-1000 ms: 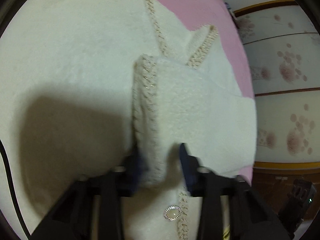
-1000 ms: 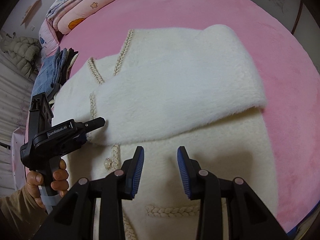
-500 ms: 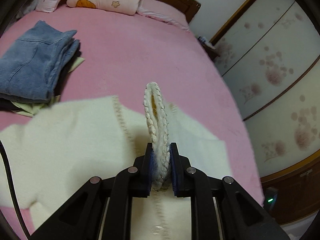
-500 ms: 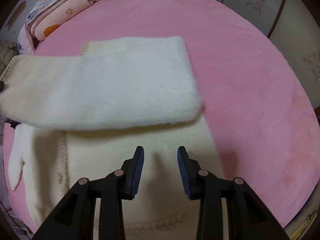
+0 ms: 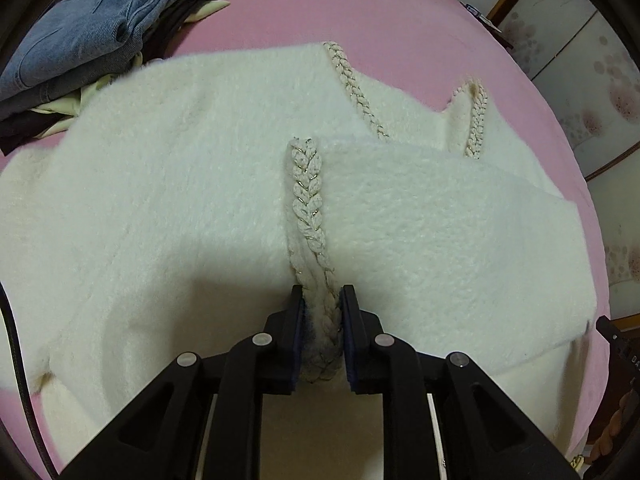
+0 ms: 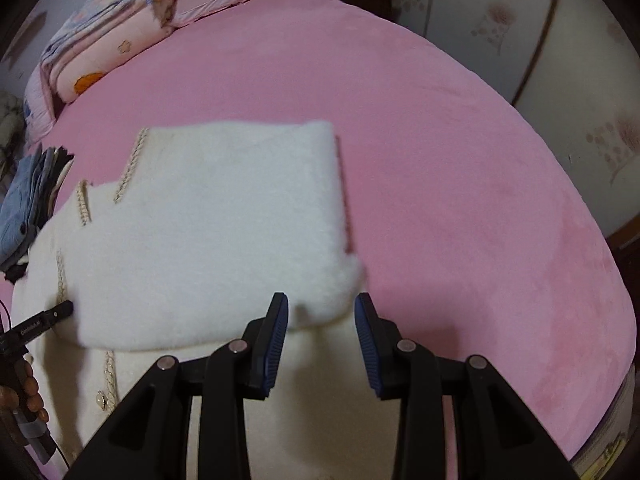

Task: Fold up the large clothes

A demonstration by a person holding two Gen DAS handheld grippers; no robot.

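A cream fleece jacket (image 5: 160, 200) with braided trim lies spread on the pink bed (image 6: 440, 140). One sleeve (image 5: 440, 232) is folded across its chest. My left gripper (image 5: 322, 294) is shut on that sleeve's braided cuff (image 5: 306, 188), low over the jacket's middle. In the right wrist view the jacket (image 6: 224, 220) fills the lower left. The left gripper's tip (image 6: 60, 310) shows at the sleeve end, with the person's hand (image 6: 28, 396) below. My right gripper (image 6: 320, 302) stands open just above the folded sleeve's rounded right end, nothing between its pads.
A stack of folded jeans and dark clothes (image 5: 92, 40) lies just beyond the jacket's left side. Folded quilts (image 6: 104, 52) sit at the bed's head. Flowered wardrobe doors (image 5: 600, 80) stand past the bed's right edge. Bare pink bed stretches right of the jacket.
The left gripper, open around the cuff a second ago, shut on it, lifted it, and has brought it back down onto the jacket. The right gripper slid right to the sleeve's fold, still open.
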